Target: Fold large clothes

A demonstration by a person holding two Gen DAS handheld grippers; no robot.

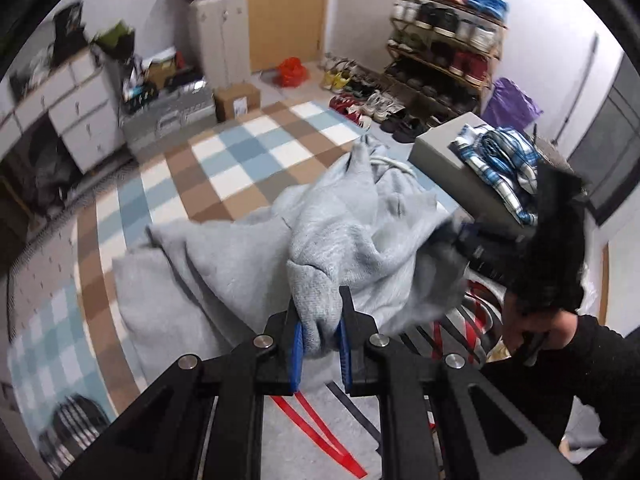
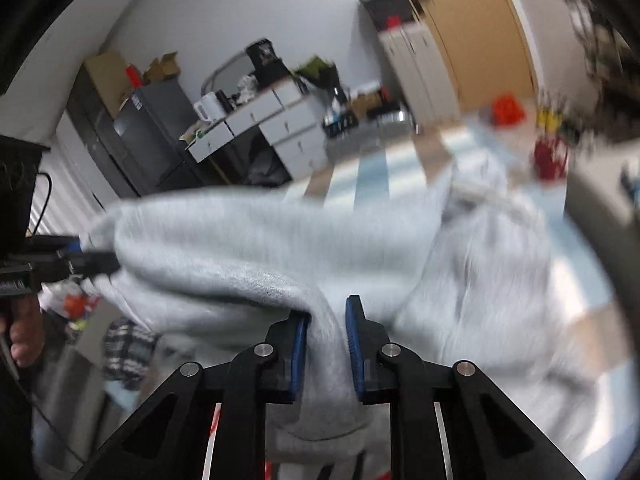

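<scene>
left gripper (image 1: 320,334) is pinching a bunched fold of the grey sweatshirt (image 1: 360,232); blue pads (image 1: 298,350) press the cloth from both sides, jaws nearly together. right gripper (image 2: 327,340) is clamped on another fold of the same sweatshirt (image 2: 260,248); the fabric runs down between its pads (image 2: 298,356) and hangs below. in the left wrist view the right gripper (image 1: 468,240) shows at the sweatshirt's right edge, with the person's hand (image 1: 528,328) and black sleeve (image 1: 592,360) behind it. in the right wrist view the left gripper (image 2: 96,260) grips the sweatshirt's left end. the sweatshirt is held up between the two grippers over the checked rug (image 1: 224,152), slack and creased, its far part draping down onto the rug near the rug's right edge. a white drawstring (image 1: 394,162) shows at the far end. a grey box (image 1: 440,152) just beside the rug's right edge carries a blue plaid garment (image 1: 504,160). shoe rack (image 1: 444,40) stands against the far wall. right wrist view is motion-blurred.
</scene>
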